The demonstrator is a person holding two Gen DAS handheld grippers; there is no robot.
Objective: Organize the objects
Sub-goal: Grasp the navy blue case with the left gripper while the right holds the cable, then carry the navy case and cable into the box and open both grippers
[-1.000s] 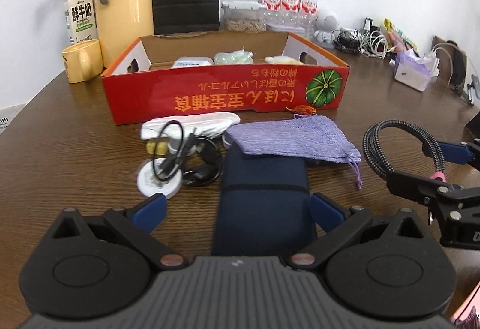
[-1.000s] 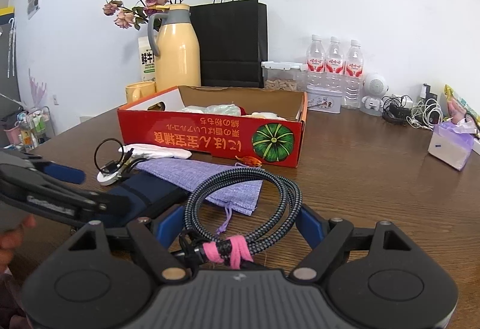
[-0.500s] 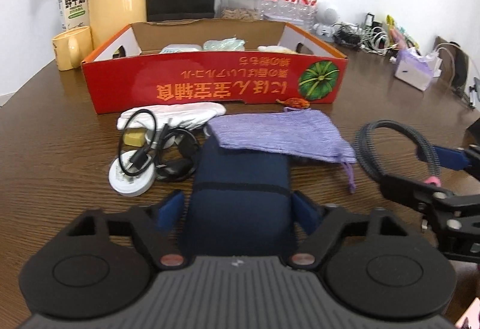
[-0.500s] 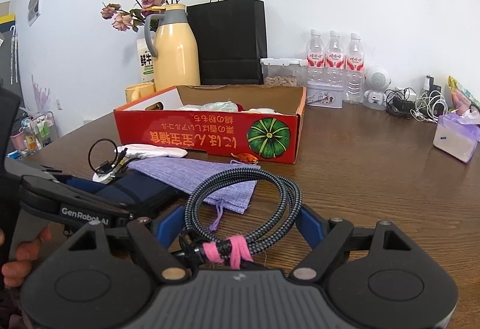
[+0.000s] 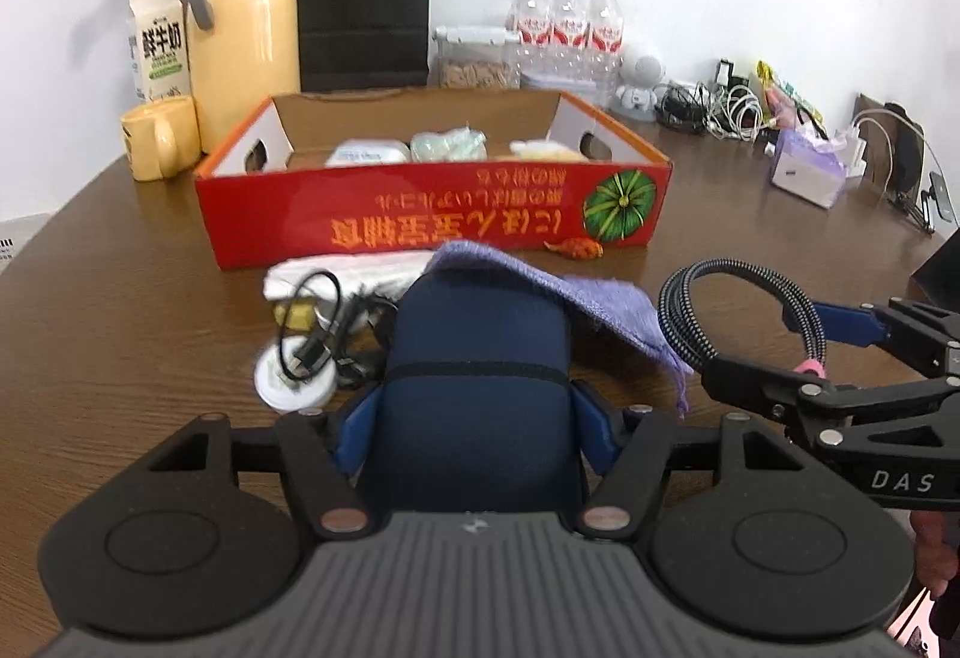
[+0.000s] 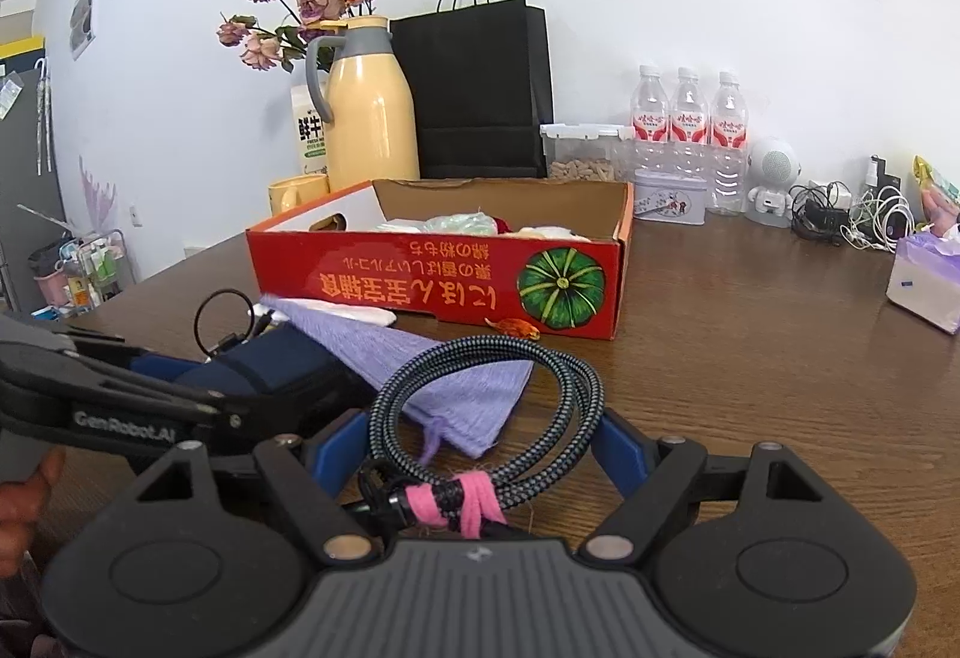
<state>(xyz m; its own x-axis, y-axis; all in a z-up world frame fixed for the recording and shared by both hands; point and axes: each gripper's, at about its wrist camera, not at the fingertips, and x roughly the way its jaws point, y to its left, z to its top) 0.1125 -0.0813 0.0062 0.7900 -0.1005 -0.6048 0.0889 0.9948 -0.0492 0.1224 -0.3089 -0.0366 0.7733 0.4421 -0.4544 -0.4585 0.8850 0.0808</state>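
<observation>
A navy fabric pouch (image 5: 477, 334) sits between the blue pads of my left gripper (image 5: 474, 418). Its jaws are closing and both pads press on the pouch's sides, with its far end raised off the table. A purple woven bag (image 5: 576, 292) drapes over the pouch's far right corner. My right gripper (image 6: 480, 442) is shut on a coiled black-and-white braided cable (image 6: 540, 364) bound with a pink tie; it also shows at the right of the left wrist view. The red cardboard box (image 5: 432, 214) stands open behind, with several pale packets inside.
A white cloth (image 5: 354, 271), a black cable on a white round puck (image 5: 294, 382) and a small orange thing (image 5: 579, 247) lie before the box. A yellow jug (image 5: 246, 16), mug (image 5: 159, 136), black bag, bottles and tissue box (image 5: 807, 172) line the back.
The left jaws closed from wide apart onto the navy pouch and lifted it a little; the purple bag now hangs over it. The right gripper and its cable stayed put.
</observation>
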